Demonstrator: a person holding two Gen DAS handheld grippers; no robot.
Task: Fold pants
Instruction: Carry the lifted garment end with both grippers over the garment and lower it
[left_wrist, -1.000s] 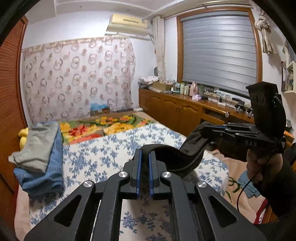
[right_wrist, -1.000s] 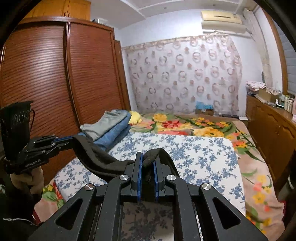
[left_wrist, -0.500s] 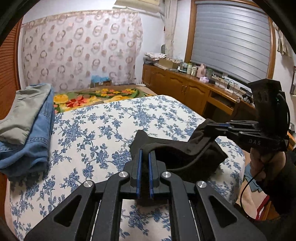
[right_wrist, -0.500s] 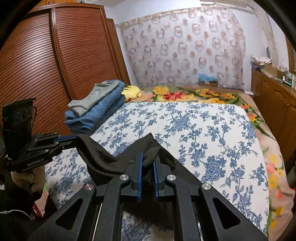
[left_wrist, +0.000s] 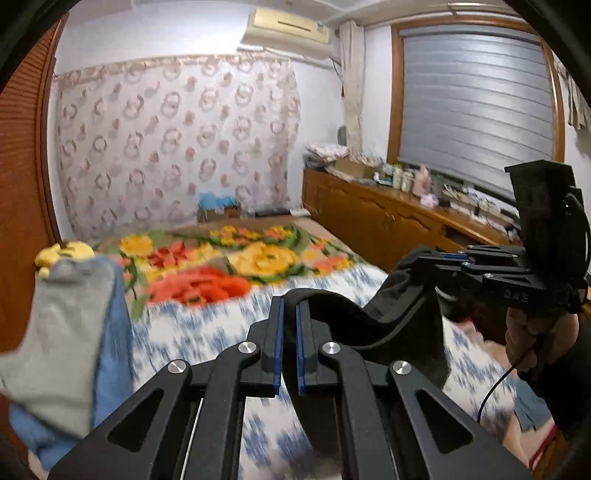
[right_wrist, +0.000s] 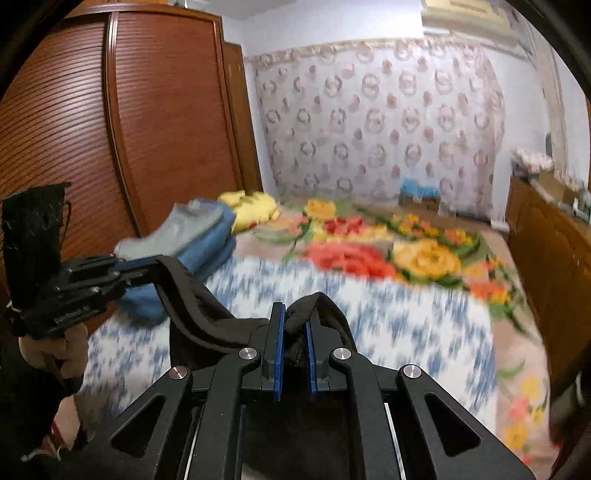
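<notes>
Black pants (left_wrist: 391, 314) hang between my two grippers above the bed. My left gripper (left_wrist: 289, 332) is shut on one part of their edge. My right gripper (right_wrist: 293, 332) is shut on another part, with fabric bunched between its blue pads. In the left wrist view the right gripper (left_wrist: 436, 258) is at the right, level with mine. In the right wrist view the left gripper (right_wrist: 147, 264) is at the left, and the pants (right_wrist: 195, 310) sag between the two. The lower part of the pants is hidden below the grippers.
The bed has a blue floral sheet (right_wrist: 406, 325) and a bright flowered blanket (left_wrist: 229, 266) beyond. A stack of folded grey and blue pants (left_wrist: 70, 332) lies at the bed's left side by a wooden wardrobe (right_wrist: 110, 147). A wooden cabinet (left_wrist: 388, 218) runs along the right wall.
Both grippers have lifted the pants up off the bed and tilted up toward the far wall. Half a second ago the pants rested on the sheet. Both grips stayed shut.
</notes>
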